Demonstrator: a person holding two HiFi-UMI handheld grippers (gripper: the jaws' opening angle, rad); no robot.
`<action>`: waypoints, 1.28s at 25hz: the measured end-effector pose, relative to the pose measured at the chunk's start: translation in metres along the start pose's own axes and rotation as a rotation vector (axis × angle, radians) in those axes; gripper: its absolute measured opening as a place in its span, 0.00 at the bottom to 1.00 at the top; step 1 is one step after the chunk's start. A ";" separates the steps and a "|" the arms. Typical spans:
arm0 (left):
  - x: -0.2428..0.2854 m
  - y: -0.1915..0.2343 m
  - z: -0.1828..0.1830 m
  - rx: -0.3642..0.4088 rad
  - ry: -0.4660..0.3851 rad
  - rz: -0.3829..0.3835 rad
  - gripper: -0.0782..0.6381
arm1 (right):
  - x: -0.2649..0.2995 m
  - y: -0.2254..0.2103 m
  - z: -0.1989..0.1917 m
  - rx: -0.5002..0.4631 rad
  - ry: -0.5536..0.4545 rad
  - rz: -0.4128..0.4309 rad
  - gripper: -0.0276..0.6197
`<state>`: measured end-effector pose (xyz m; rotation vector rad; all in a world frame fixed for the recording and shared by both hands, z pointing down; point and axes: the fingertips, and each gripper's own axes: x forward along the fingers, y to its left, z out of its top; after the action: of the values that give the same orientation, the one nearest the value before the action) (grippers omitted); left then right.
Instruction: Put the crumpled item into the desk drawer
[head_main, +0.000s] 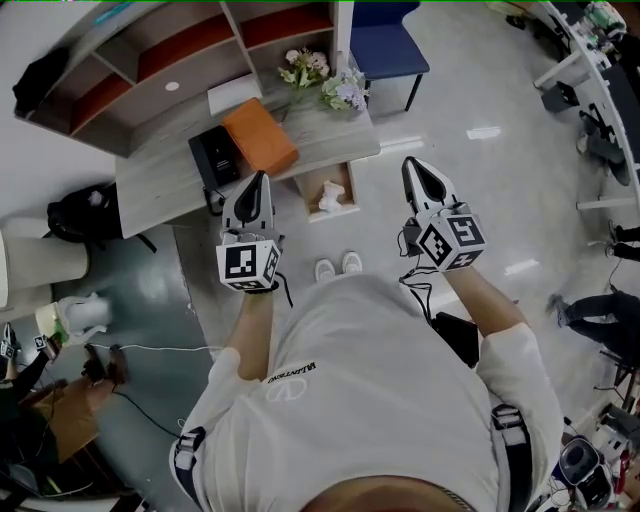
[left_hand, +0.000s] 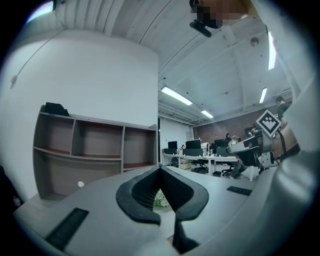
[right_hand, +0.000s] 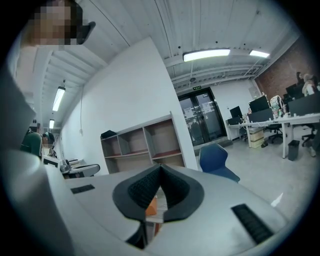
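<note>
Both claws are closed and empty. The left gripper (head_main: 262, 176) has its tips meeting at a point in the left gripper view (left_hand: 160, 169) with nothing pinched, and the right gripper (head_main: 411, 163) is the same, tips together (right_hand: 161, 166). Both are held out in front of the chest, well apart, pointing toward the desk (head_main: 170, 175). Below them, white shoes (head_main: 338, 265) stand on the pale floor (head_main: 470, 150), just short of the drawer (head_main: 353, 192) front. The drawer stands open, sticking out from under the desk's near edge at its right end. Open room: wide floor to the right of the drawer and shoes. To the left the desk's near edge runs on over darker floor, with a black bag (head_main: 75, 210) by the far left corner — tighter there. The crumpled item (head_main: 328, 198) lies inside the drawer, about mid-compartment: small, white, bunched and wrinkled — paper or tissue, can't tell which. In the head view it sits clear of the drawer walls. On the desktop, a black device (head_main: 214, 155) sits at the near edge with an orange box (head_main: 259, 136) just beside it, and flowers (head_main: 325, 80) stand toward the far right corner. A shelf unit (head_main: 180, 60) runs along the desk's back. A blue chair (head_main: 390, 45) stands beyond the desk's right end, near that corner.
</note>
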<state>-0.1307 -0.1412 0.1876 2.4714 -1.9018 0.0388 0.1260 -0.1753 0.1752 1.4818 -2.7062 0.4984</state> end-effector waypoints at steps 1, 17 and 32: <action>0.000 0.000 0.001 0.000 -0.002 0.002 0.11 | 0.000 0.000 0.000 0.001 0.000 0.002 0.04; 0.002 -0.007 0.006 0.012 -0.005 0.007 0.11 | 0.002 -0.006 0.001 0.021 0.014 0.018 0.04; 0.009 -0.001 -0.001 0.004 0.004 0.023 0.11 | 0.017 -0.010 0.002 0.024 0.020 0.029 0.04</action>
<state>-0.1278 -0.1495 0.1884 2.4501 -1.9302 0.0479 0.1251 -0.1945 0.1784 1.4368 -2.7204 0.5461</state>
